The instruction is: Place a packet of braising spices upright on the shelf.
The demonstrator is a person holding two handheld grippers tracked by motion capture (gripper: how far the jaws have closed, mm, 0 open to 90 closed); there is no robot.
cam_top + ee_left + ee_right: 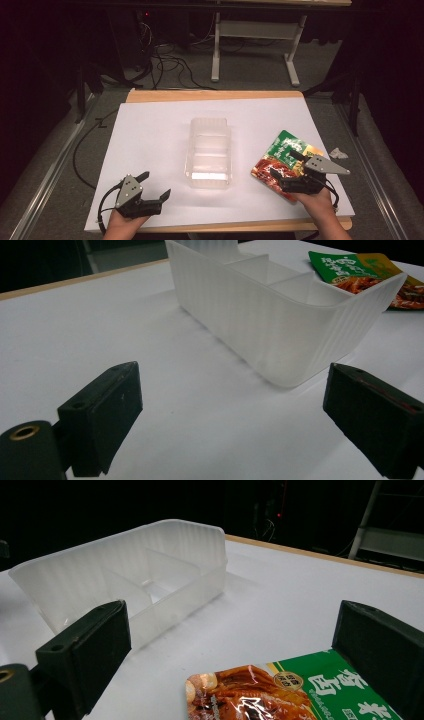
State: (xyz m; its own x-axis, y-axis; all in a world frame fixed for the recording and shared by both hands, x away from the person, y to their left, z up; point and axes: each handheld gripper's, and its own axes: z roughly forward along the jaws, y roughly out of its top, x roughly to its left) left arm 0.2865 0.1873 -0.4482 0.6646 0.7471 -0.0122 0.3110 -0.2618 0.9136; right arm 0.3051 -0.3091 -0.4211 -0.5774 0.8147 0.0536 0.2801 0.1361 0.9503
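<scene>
A clear plastic tray (210, 150) with inner dividers stands mid-table, its ribbed wall (280, 325) and compartments (150, 575) close before both cameras. A green and red food packet (282, 157) lies flat to its right; its corner (360, 275) shows behind the tray, and its printed face (280, 695) sits between the right jaws. My right gripper (287, 167) is open over the packet's near end, jaws either side of it. My left gripper (154, 186) is open above bare white paper, left of the tray's near corner, holding nothing.
White paper (150, 135) covers a wooden table (215, 95). A crumpled white scrap (338, 153) lies off the paper's right edge. Beyond the table stand a white frame leg (216, 50) and loose cables (170, 65) on the floor.
</scene>
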